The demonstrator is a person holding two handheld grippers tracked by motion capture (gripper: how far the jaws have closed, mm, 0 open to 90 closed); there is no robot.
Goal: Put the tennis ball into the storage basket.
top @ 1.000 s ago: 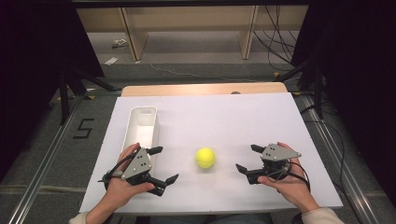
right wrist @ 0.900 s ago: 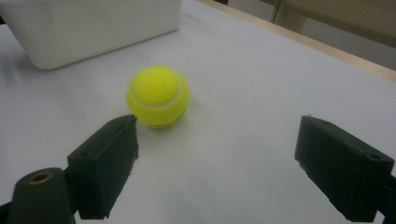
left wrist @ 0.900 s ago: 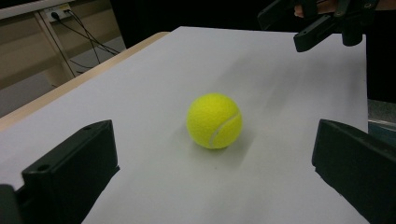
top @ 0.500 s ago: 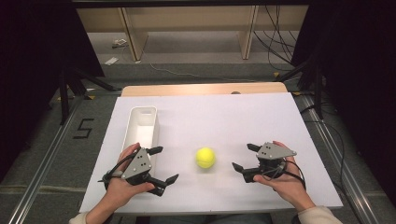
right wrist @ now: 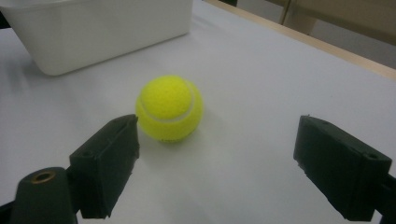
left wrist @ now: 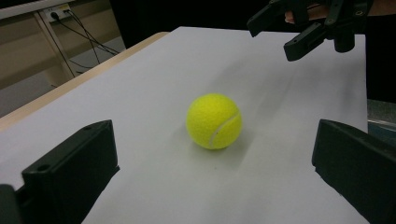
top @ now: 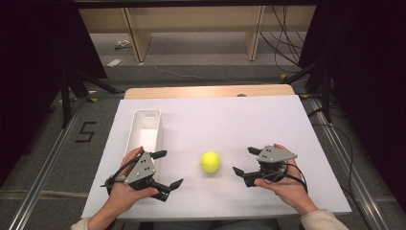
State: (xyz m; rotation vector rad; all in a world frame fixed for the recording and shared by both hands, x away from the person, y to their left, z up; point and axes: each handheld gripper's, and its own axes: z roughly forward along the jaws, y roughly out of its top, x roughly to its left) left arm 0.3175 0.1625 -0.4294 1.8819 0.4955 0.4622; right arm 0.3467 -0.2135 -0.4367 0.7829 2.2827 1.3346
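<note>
On my left, my left gripper (top: 166, 168) rests low on the white paper-covered table (top: 230, 120), its jaws spread wide with nothing between them. Just beyond my left hand (top: 125, 189) stands the long white plastic bin (top: 145, 128), upright and open at the top, its near end close to my knuckles.

In the middle lies the fuzzy yellow-green tennis ball (top: 210, 162), alone on the bare white sheet, between my two grippers and touching neither. Its felt looks bright and even, with a pale curved seam running across it; in the left gripper view (left wrist: 214, 121) the seam bends down its right side, and a soft shadow sits under it.

On my right, my right gripper (top: 245, 161) points at the ball, jaws wide apart and empty, the ball just ahead of their tips (right wrist: 170, 108).
</note>
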